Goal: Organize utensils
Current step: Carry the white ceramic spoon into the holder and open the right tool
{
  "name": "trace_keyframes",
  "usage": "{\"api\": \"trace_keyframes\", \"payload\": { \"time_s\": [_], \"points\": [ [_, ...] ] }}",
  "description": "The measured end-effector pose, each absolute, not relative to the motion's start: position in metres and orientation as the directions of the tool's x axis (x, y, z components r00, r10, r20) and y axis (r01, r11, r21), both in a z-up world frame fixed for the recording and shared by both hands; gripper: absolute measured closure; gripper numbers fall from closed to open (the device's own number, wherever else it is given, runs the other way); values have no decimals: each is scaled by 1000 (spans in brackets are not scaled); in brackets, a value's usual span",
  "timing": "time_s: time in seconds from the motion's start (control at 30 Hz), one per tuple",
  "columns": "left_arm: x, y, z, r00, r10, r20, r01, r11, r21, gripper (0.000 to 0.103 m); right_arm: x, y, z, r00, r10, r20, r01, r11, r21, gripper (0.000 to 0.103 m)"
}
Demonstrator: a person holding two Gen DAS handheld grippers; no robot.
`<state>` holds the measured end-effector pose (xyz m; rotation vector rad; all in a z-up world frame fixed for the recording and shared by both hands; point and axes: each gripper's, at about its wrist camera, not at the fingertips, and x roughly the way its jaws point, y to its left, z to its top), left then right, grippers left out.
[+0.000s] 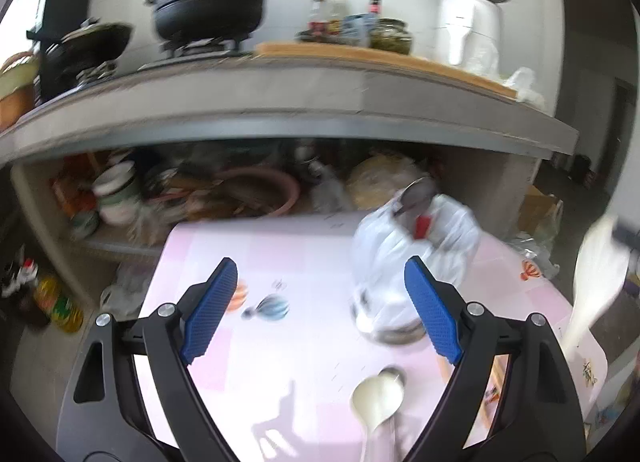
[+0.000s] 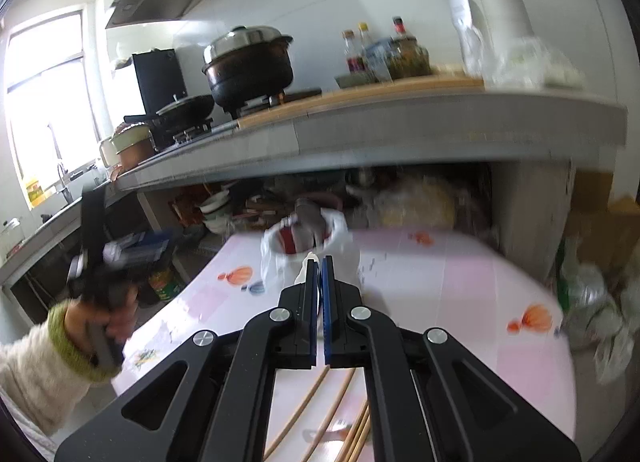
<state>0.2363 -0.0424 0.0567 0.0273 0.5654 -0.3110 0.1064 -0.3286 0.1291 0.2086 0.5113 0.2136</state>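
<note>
— Holding the white spatula [image 1: 596, 282] clamped in our right gripper [image 2: 319, 262], why?
— We judge it goes into the holder [image 1: 412, 258] at the desk's [image 1: 280, 342] far edge; our left gripper [image 1: 320, 290] gapes empty above the spoon [image 1: 378, 398].

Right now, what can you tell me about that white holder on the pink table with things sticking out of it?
The white holder stands upright on the pink table, near its far edge. It looks like a container lined with a white plastic bag that folds over its rim; a metal base shows at the bottom. A metal spoon sticks out of the top beside something red. The picture is blurred, so finer detail is lost. In the left wrist view it sits ahead of the open left claw, which does not grip it.
</note>
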Motion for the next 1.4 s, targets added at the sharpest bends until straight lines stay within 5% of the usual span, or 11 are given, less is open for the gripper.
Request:
{"api": "trace_keyframes", "payload": {
  "time_s": [0.5,0.87,1.4],
  "points": [
    [195,24,8,792,-174,-585,157,984,-81,21,216,-309,212,901,218,-374,-199,976,90,101],
    [193,47,6,798,-126,-590,94,992,-84,21,303,-263,155,860,173,-480,-249,963,-100,101],
    [194,59,3,797,-104,-595,64,994,-88,21,307,-229,110,794,238,-560,-424,877,-228,100]
  ]
}}
